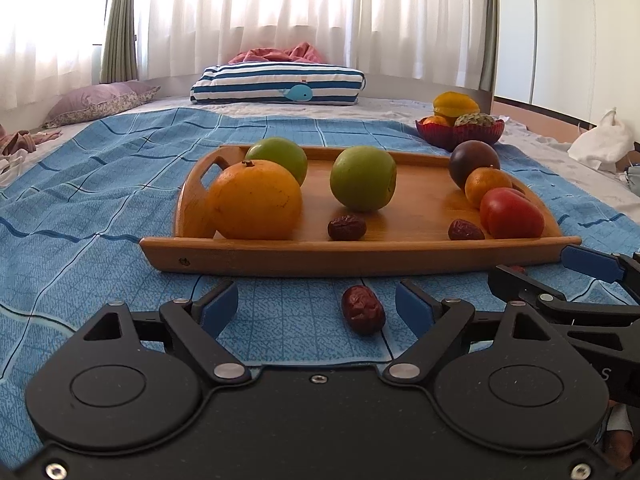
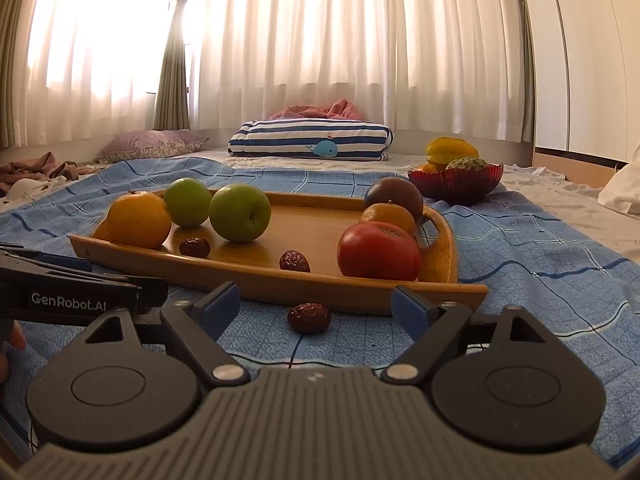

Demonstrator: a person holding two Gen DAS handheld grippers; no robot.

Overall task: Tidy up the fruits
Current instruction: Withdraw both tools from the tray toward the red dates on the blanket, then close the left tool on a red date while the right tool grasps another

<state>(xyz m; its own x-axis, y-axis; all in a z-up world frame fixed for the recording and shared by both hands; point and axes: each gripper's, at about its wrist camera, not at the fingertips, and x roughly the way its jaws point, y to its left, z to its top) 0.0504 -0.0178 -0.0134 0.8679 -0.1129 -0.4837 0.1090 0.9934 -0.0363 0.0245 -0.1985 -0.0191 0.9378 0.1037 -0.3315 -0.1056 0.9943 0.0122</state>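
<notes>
Your bed wears a blue checked cloth [image 1: 100, 184] below white curtains. On it your oblong wooden tray [image 1: 360, 254] holds oranges, green apples, a tomato and two dates. Your left claw [image 1: 316, 306] gapes around a wrinkled red date [image 1: 363, 309] lying on the cloth, untouched; your right claw [image 2: 316, 308] gapes likewise around another loose date [image 2: 309, 317].
</notes>
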